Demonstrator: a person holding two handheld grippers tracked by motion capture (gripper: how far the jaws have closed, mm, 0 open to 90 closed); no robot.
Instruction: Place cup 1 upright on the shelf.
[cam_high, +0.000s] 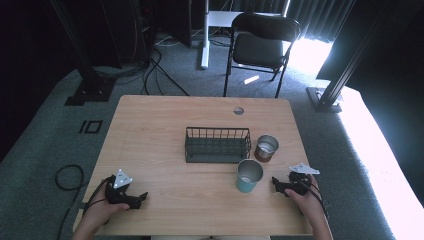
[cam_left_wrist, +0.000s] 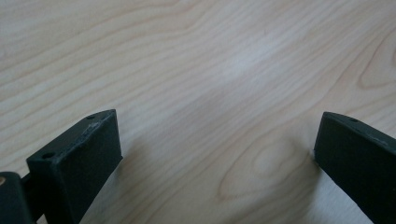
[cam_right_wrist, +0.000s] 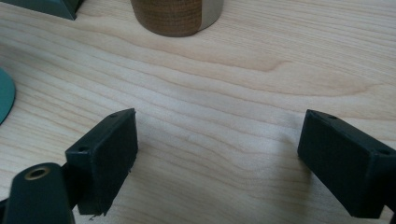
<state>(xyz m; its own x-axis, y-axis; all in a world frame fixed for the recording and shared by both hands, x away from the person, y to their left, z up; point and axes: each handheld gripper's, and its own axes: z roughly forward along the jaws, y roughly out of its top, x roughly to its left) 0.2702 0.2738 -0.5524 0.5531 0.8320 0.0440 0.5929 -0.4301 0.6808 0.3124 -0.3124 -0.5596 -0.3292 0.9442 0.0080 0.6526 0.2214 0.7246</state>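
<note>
Near the front edge of the tabletop (cam_high: 150, 125): left hand-held gripper (cam_high: 141, 198) and right hand-held gripper (cam_high: 276, 183), both spread wide, holding nothing. Just beyond the right one, teal cup (cam_high: 249, 175), then brown cup (cam_high: 266, 148), beside wire basket (cam_high: 218, 144) at the centre. Risk of tipping the teal cup by a jaw striking its wall during approach.

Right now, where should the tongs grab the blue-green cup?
Probably the teal cup is best gripped across its round side wall, below the rim. It stands upright with its mouth open, and the open right tongs sit just to its right, so coming in level from that side looks easiest.
</note>
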